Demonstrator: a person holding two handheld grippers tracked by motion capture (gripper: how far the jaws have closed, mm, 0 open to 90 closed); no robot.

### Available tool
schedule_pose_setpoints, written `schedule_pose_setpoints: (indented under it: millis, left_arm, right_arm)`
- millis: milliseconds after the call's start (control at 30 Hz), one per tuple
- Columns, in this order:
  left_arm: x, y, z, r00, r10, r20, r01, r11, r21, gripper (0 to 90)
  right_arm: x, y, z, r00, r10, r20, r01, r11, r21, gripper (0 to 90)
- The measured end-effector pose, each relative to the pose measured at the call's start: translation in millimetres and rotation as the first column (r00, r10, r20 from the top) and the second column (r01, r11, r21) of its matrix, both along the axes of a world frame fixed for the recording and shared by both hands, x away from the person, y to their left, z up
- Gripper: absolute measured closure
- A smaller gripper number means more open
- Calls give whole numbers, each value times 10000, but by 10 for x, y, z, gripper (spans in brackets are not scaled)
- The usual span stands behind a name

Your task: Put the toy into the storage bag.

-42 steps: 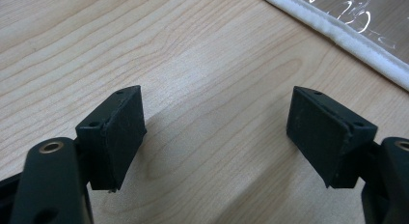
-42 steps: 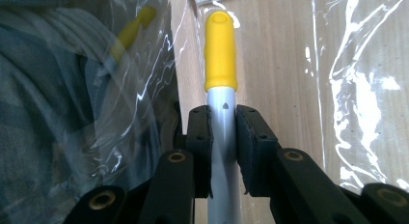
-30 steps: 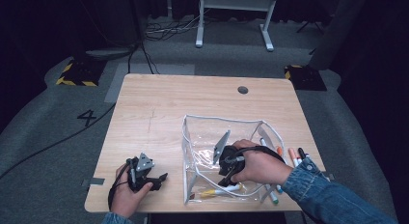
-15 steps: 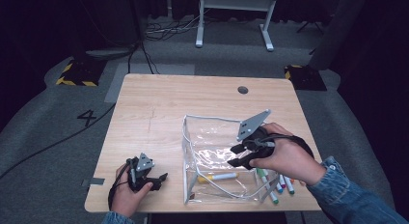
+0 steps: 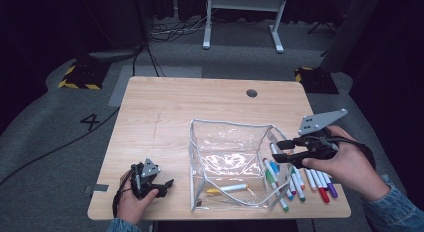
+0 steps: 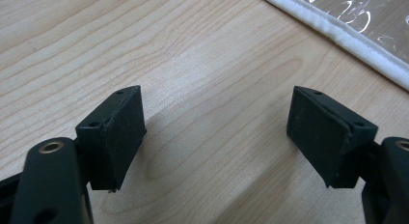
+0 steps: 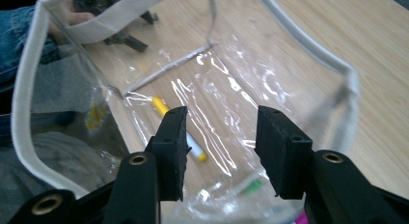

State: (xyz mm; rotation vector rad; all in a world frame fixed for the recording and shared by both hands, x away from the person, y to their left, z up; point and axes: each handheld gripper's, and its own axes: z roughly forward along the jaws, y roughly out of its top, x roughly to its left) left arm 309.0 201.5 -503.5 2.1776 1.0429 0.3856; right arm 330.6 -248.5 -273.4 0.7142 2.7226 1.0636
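Markers (image 5: pixel 305 181): row on table right of pouch (image 5: pixel 230 162), just below right gripper (image 5: pixel 281 151), long axes pointing away from person. Right jaws spread, empty, just opened wider. Left gripper (image 5: pixel 167 184) well apart, spread, empty.

yellow marker (image 5: pixel 227 188) | lying flat | inside clear pouch (image 5: pixel 200 157) | apparently capped

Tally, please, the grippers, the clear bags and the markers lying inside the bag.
Grippers: 2, the left gripper and the right gripper, whose jaws have just been opening with nothing between them
Bag: 1
Marker in the bag: 1
Total: 4
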Motion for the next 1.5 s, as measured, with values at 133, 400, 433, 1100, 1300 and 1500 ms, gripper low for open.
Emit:
schedule_pose_setpoints:
  millis: [133,400,433,1100,1300,1500]
  left_arm:
    - [7,7,-4,9986,524,-49,-524,9986,-60,189]
    - [17,17,-3,9992,387,-51,-387,9992,12,170]
    - [16,16,-4,9992,391,-56,-391,9992,8,170]
    - [13,10,-5,9990,439,-58,-439,9990,-10,169]
    - [18,11,-1,9995,294,-95,-293,9995,89,152]
    - [18,11,-1,9996,288,-78,-287,9995,113,149]
  right_arm:
    - [4,-256,-7,9975,-692,115,691,9976,108,547]
    - [56,-777,-95,9759,-2175,188,2169,9758,293,548]
    - [69,-835,-122,9715,-2366,160,2361,9713,291,548]
    - [268,-1703,-866,8679,-4949,-426,4944,8689,-218,549]
    - [309,-1837,-1127,8424,-5373,-406,5359,8433,-403,553]
    - [348,-1925,-1448,8218,-5660,-652,5604,8236,-867,563]
